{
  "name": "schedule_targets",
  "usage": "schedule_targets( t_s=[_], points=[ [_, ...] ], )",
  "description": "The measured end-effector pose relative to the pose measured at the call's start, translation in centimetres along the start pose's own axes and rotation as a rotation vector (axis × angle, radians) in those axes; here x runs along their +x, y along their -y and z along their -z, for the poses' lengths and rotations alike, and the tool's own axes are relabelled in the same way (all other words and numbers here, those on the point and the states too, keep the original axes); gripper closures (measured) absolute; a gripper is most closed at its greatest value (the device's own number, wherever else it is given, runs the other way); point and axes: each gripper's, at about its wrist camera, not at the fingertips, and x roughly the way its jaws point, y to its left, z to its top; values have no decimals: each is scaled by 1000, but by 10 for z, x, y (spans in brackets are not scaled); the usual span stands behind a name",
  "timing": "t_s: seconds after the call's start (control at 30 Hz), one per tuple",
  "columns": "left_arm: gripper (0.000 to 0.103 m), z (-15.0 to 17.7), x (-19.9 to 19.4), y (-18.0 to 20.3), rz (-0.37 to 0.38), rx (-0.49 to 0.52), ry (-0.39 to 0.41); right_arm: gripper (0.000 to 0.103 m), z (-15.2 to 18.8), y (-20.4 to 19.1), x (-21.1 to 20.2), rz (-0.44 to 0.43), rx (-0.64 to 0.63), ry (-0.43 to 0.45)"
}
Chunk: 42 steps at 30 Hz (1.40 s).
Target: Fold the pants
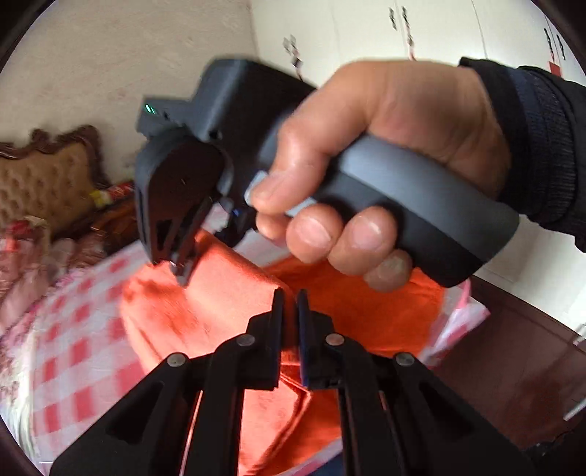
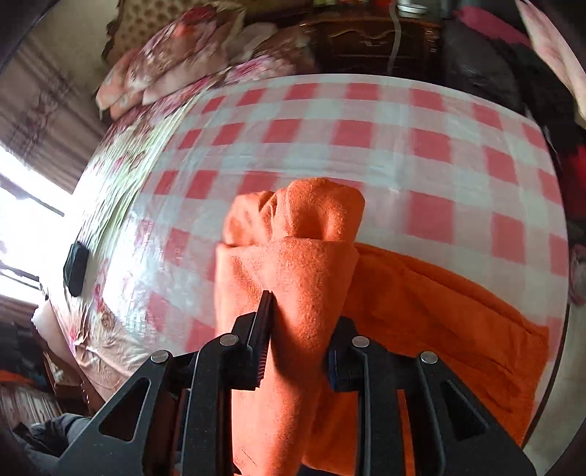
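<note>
The orange pants [image 1: 219, 300] lie on a red-and-white checked sheet [image 1: 73, 348] on the bed. My left gripper [image 1: 291, 296] is shut on a fold of the pants near their middle. My right gripper [image 1: 179, 263] shows in the left wrist view, held by a hand [image 1: 384, 153], its fingers closed on the far edge of the cloth. In the right wrist view my right gripper [image 2: 304, 311] is shut on a thick bunched fold of the pants [image 2: 304, 256], lifted above the checked sheet [image 2: 329, 139]. The rest of the pants [image 2: 439, 311] lies flat to the right.
Floral pillows [image 2: 175, 55] and a tufted headboard [image 1: 44, 183] stand at the bed's head. A dark wooden cabinet [image 2: 370, 36] is behind the bed. White wardrobe doors [image 1: 366, 29] line the wall. A black object [image 2: 75, 269] lies at the bed's left edge.
</note>
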Motion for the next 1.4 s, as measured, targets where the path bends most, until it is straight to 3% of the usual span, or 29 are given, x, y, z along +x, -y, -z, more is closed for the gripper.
schedule_targets(
  t_s=[0.07, 0.13, 0.17, 0.27, 0.3, 0.33, 0.37, 0.43, 0.47, 0.53, 0.57, 0.6, 0.7, 0.77, 0.83, 0.9, 1.03, 1.1, 1.17, 1.2, 1.23, 1.27, 1.33, 1.4],
  points=[
    [85, 2, 26, 22, 104, 29, -82, 74, 22, 48, 10, 43, 57, -10],
    [82, 4, 23, 27, 179, 9, -82, 73, 41, 81, 17, 30, 116, -18],
    [73, 5, 17, 16, 205, -37, -70, 70, 52, 99, 20, 4, 156, -12],
    [69, 7, 7, -45, 263, -226, -64, 67, 67, 117, 23, -75, 194, 21],
    [69, 4, 7, -72, 276, -286, -60, 62, 70, 118, 25, -104, 199, 29],
    [69, 3, 8, -101, 285, -329, -60, 46, 73, 118, 28, -129, 208, 41],
    [70, -3, 16, -133, 315, -368, -78, 37, 76, 118, 29, -136, 214, 51],
    [70, -14, 41, -187, 395, -414, -121, 37, 82, 112, 32, -114, 206, 54],
    [70, -19, 51, -204, 417, -409, -140, 37, 87, 107, 31, -84, 189, 66],
    [69, -30, 89, -229, 593, -398, -219, 39, 96, 99, 28, -75, 189, 82],
    [68, -28, 97, -241, 636, -387, -244, 53, 99, 97, 29, -67, 191, 78],
    [67, -28, 112, -242, 680, -364, -292, 59, 103, 94, 29, -42, 191, 73],
    [61, -37, 164, -232, 734, -262, -464, 70, 111, 80, 31, 7, 168, 83],
    [60, -31, 187, -215, 899, -225, -601, 75, 115, 78, 33, 38, 164, 91],
    [61, -23, 193, -191, 988, -122, -724, 77, 117, 78, 33, 47, 174, 108],
    [61, -21, 194, -173, 1081, -59, -786, 78, 120, 77, 33, 58, 173, 124],
    [58, -38, 196, -170, 1216, -115, -726, 78, 123, 75, 32, 69, 155, 139],
    [55, -42, 211, -169, 1215, -160, -718, 78, 121, 75, 33, 67, 153, 139],
    [58, -36, 227, -158, 1192, -153, -763, 78, 122, 75, 31, 64, 152, 136],
    [66, -35, 230, -154, 1186, -141, -768, 78, 122, 74, 31, 65, 150, 135],
    [97, -39, 230, -154, 1181, -125, -745, 78, 121, 75, 32, 67, 149, 134],
    [102, -47, 228, -160, 1188, -143, -674, 78, 122, 74, 31, 67, 149, 136],
    [103, -61, 223, -189, 1232, -283, -525, 78, 122, 75, 31, 62, 155, 138],
    [103, -70, 215, -221, 1174, -381, -427, 78, 122, 76, 31, 59, 157, 140]
  ],
)
